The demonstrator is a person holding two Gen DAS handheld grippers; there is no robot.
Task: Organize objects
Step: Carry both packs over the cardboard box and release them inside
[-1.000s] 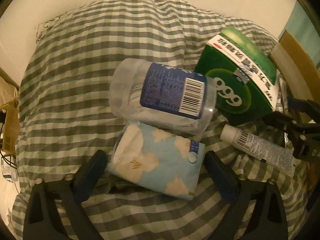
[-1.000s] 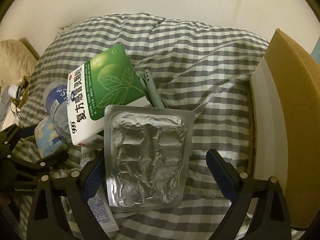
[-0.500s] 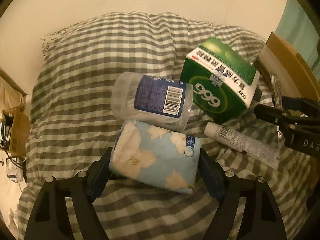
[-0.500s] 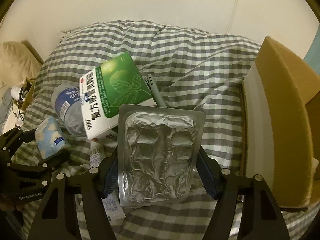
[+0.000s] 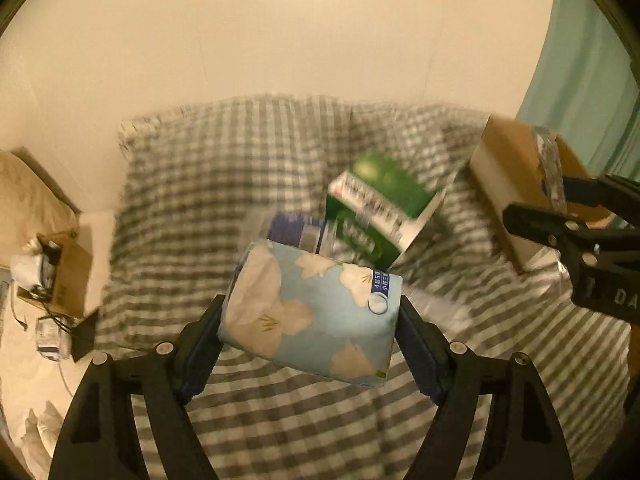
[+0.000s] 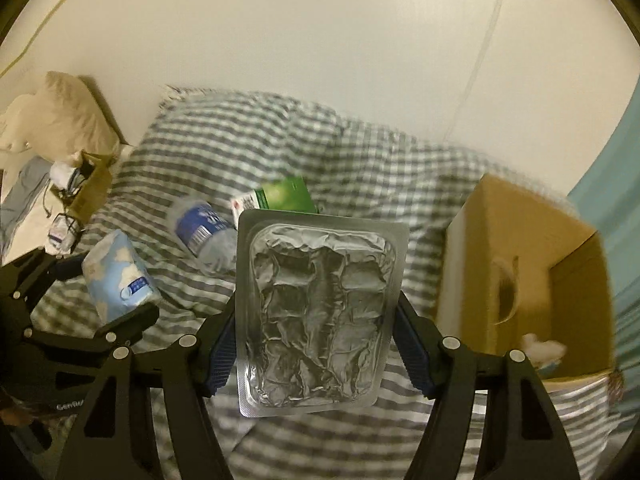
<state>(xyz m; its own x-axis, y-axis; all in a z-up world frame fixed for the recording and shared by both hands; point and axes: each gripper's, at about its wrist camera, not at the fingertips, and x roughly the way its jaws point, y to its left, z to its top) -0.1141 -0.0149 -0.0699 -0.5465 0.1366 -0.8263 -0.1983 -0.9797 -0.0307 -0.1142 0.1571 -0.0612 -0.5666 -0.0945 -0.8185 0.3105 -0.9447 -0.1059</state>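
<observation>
My left gripper is clamped on the tissue pack. The pack's long side runs across, from one finger to the other, w/ its right end a bit lower. It's soft, light blue w/ big white flowers and a small blue label near the right end. It's up off the checked blanket, in front of the green box. The water bottle w/ a blue label peeks out just behind the pack, left of the green box. Pic is blurry there.

My right gripper is clamped on the silver pill sheet. The sheet stands w/ its long side pointing away from me, towards the green box, and its flat face is turned to the cam. It's shiny, crinkly foil w/ bumps in rows. It hangs over the blanket, in front of the green box.

The brown cardboard box sits right of the green box, open side up, w/ sth small and pale inside; can't tell what.

Both grippers point out over the bed. In the right cam my left gripper is low on the left, left of the green box.
</observation>
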